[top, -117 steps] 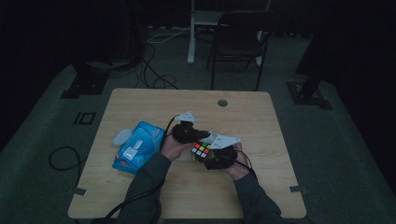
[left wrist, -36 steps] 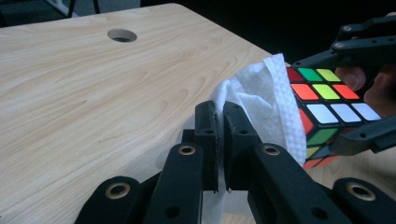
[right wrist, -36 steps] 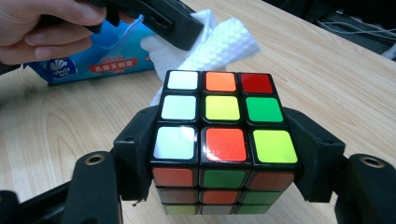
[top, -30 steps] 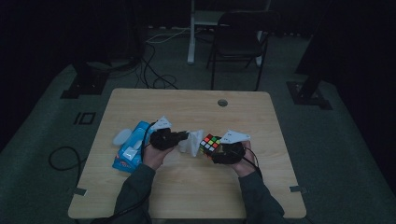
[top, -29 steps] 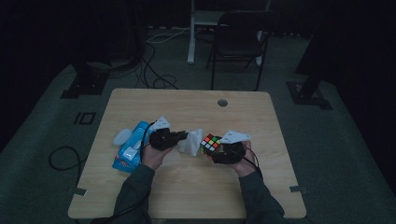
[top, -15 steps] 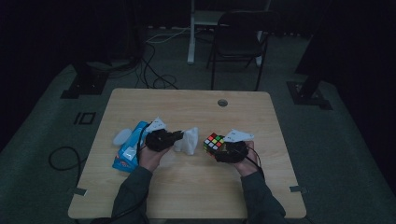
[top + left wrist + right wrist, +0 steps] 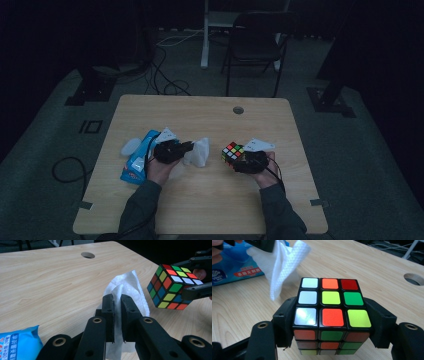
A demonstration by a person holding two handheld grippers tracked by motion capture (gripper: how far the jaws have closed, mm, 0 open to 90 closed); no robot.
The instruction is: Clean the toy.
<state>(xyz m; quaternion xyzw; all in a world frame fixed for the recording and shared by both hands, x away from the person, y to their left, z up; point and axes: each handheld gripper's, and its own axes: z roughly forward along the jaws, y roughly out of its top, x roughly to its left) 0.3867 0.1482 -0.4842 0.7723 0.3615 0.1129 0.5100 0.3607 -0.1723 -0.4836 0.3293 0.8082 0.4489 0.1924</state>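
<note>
A scrambled colour cube [image 7: 232,152] sits between the jaws of my right gripper [image 7: 239,159], held just above the wooden table [image 7: 200,210]. In the right gripper view both jaws of the right gripper [image 7: 332,315] press on the sides of the cube [image 7: 329,302]. My left gripper [image 7: 192,146] is shut on a white wipe [image 7: 200,151] a little to the cube's left. Its jaws have just been opening slightly. In the left gripper view the wipe [image 7: 130,287] still fills the thin gap between the jaws of the left gripper [image 7: 117,305]. The cube [image 7: 172,287] hangs apart from it, at the right.
A blue wipe packet [image 7: 137,160] lies on the table just left of my left hand, with a pale crumpled piece [image 7: 130,146] beside it. A cable hole [image 7: 238,110] is near the far edge. A chair [image 7: 257,45] stands beyond the table.
The two grippers, close together at the cube in the oldest frame, have drawn apart. The left one has moved left with the wipe, the right one slightly right with the cube.
</note>
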